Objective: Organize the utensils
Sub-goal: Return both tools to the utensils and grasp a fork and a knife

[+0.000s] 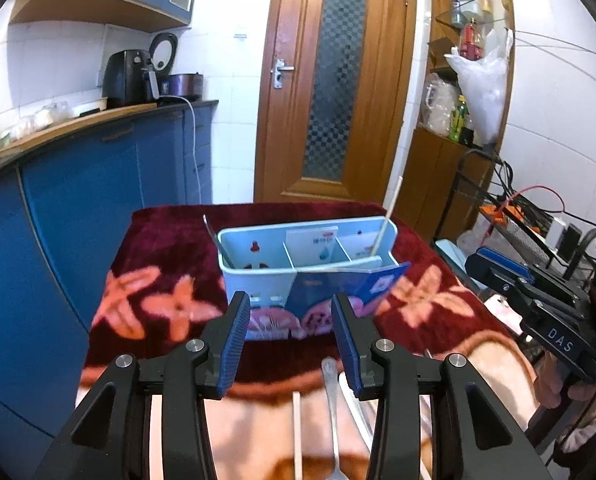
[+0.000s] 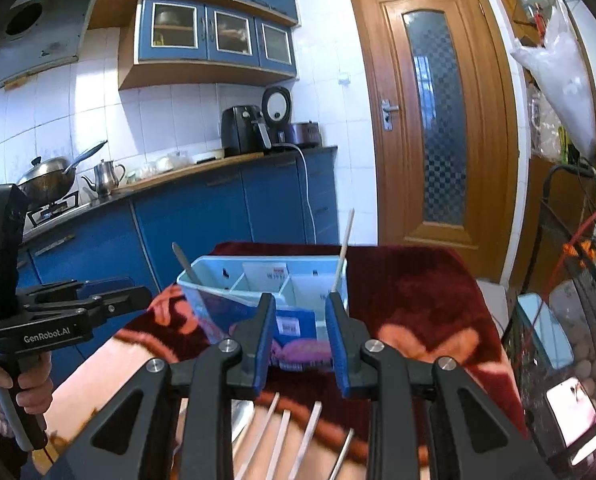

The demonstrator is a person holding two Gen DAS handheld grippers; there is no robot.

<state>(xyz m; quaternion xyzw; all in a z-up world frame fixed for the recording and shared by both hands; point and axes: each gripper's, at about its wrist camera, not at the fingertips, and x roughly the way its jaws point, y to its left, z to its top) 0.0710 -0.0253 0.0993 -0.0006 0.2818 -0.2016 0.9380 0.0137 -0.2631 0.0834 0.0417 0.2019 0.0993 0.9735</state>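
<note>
Reading "GenRobot.AI" on the left gripper (image 2: pixel 116 294), "DAS" on the right gripper (image 1: pixel 498 266).

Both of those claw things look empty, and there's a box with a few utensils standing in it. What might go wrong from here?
Three things, likely:
1. The blue organizer box sits on a soft blanket, so a nudge might tip or slide it.
2. The chopstick and the metal utensil stand leaning above the rim; a passing gripper might knock them.
3. The utensils on the blanket lie close together, so the right gripper may pinch two.
</note>
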